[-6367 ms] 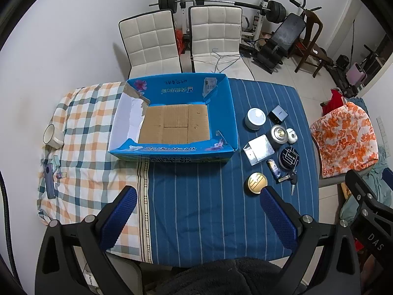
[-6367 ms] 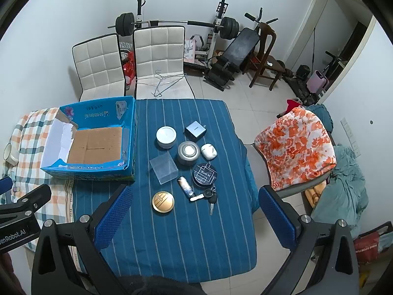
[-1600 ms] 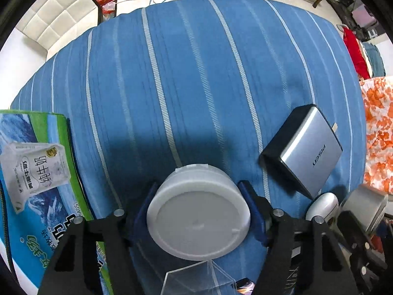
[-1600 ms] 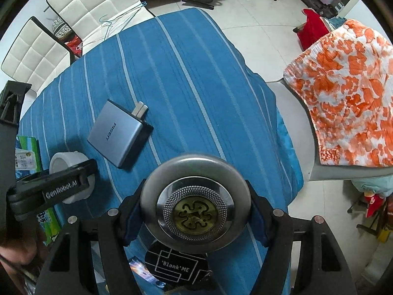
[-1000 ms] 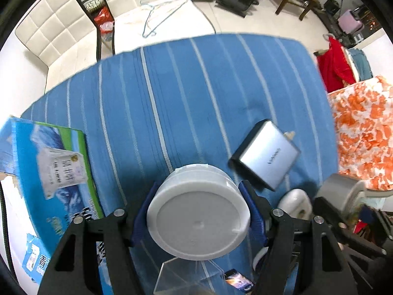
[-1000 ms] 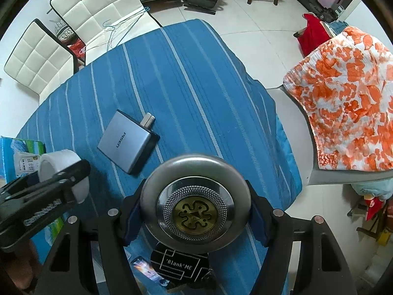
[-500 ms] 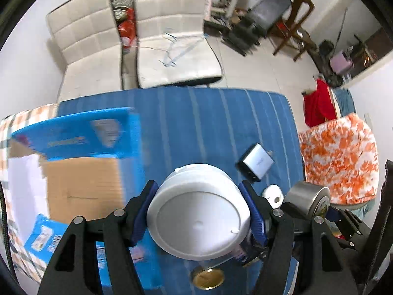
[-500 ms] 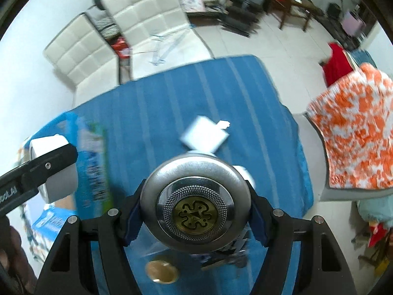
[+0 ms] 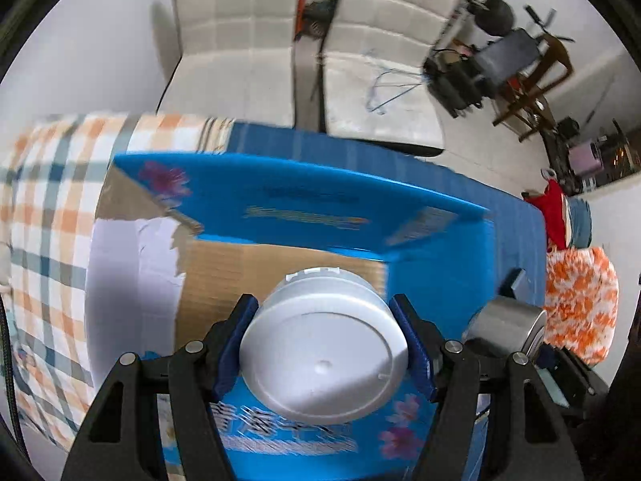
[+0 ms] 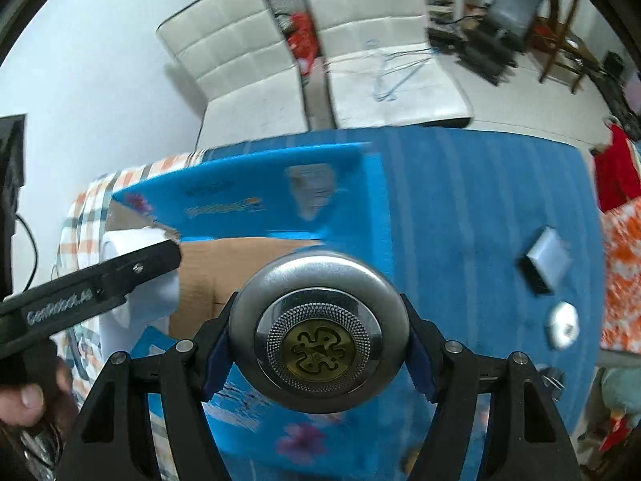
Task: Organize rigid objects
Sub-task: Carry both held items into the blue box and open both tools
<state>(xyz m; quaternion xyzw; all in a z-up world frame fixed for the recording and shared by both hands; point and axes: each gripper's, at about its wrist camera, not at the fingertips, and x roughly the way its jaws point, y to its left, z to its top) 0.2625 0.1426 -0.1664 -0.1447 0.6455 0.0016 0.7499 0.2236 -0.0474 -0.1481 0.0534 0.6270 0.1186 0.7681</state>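
white plastic round jar (image 9: 324,344) is sitting clamped between the blue pads of our left gripper (image 9: 325,342), and it's hanging over the near part of the open blue cardboard box (image 9: 304,204), above the brown cardboard floor (image 9: 280,264). over on the other side we're carrying the round grey metal tin with the brass emblem lid (image 10: 318,338), pinched across its widest part by our right gripper (image 10: 319,342), and that one is hovering around the box's near right corner, partly over the blue wall (image 10: 288,433) rather than cleanly inside.

so we're mid-carry with both hands, drop-off looks like it's next. both views are smeary with motion blur, so how high either thing sits above the floor of the box we honestly can't tell.

what we're thinking for doing this well:
- slowing down before lowering, blur says we're swinging fast
- getting the tin fully past the near wall before going down, otherwise it's probably clipping the rim
- keeping the two grippers apart sideways, they're close together already and the left one's arm (image 10: 92,284) is crossing the right view
- lowering until each thing is touching the cardboard, then opening, not dropping from up high. the tin looks heavy and could roll or dent something

still out on the blue striped tablecloth (image 10: 480,208): a grey rectangular charger (image 10: 547,260) and a small white rounded case (image 10: 563,322).
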